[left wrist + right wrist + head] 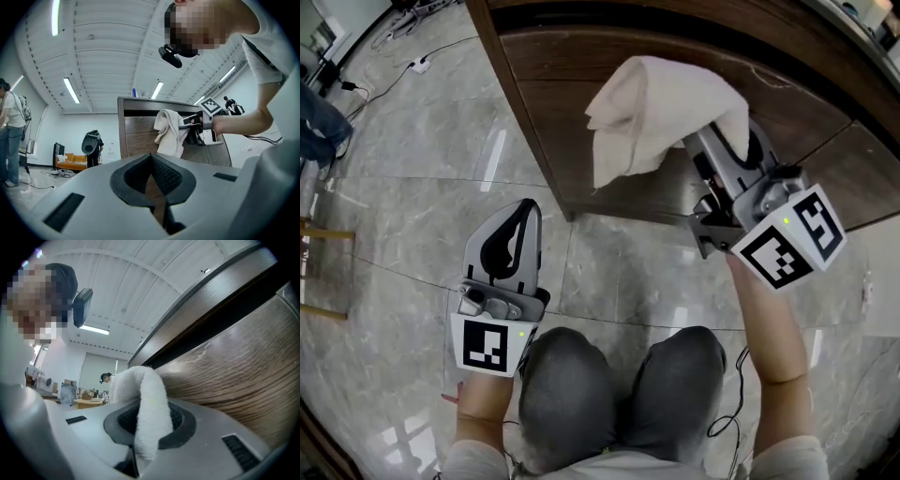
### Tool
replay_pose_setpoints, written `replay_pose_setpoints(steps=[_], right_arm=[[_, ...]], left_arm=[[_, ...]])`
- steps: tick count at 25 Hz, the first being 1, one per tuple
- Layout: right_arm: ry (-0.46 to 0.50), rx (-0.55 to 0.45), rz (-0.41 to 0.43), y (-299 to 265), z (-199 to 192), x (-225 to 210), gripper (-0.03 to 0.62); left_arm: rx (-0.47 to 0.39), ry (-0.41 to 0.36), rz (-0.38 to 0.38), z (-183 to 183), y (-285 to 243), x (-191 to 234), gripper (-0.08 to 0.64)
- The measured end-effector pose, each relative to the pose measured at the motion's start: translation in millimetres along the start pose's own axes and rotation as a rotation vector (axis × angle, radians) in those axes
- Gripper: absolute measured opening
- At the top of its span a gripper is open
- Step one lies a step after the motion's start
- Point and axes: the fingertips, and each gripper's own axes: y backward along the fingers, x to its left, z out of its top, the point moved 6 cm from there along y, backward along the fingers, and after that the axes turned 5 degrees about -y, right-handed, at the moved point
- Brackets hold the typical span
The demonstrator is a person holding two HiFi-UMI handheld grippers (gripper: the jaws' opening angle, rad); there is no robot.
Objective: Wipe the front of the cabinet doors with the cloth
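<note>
**White cloth (661,112) at the door, most of the wiping judged left to do**

The right gripper (698,141) has its jaws clamped on one fold of the cloth. The rest bunches out ahead of the jaws and hangs over the upper part of the brown wood door (581,66). In the left gripper view the cloth lies against the door face or just off it; which one cannot be told. The right gripper view shows the fold pinched between the pads, with the wood grain close behind.

The left gripper (514,225) hangs low over the grey floor (422,187), near the person's knees. Its jaws are closed together with nothing between them.

The wood shows no damp streak or cleaned band, so progress cannot be read from it. A pale mark (202,351) sits near the door's top edge. By my judgement the lower part of this door and the door (862,178) to its right are yet to be wiped.
</note>
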Motion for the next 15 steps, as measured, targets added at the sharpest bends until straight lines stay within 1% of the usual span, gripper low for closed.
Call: replay_pose_setpoints(steps=[6, 11, 13, 15], right_arm=[[0.023, -0.005, -0.031, 21.7, 11.3, -12.5, 0.069], [0.038, -0.004, -0.067, 44.2, 12.7, -24.6, 0.069], [0.043, -0.006, -0.083, 52.9, 14.0, -29.8, 0.069], [0.069, -0.009, -0.099, 58.2, 18.8, -33.6, 0.069]], left_arm=[[-0.009, -0.002, -0.024, 4.0, -11.8, -13.3, 0.009], [-0.072, -0.024, -0.024, 14.9, -19.1, -19.0, 0.009], [-0.068, -0.029, -0.017, 14.6, -18.7, -20.1, 0.009], [-0.066, -0.036, -0.010, 13.7, -17.8, -21.6, 0.009]])
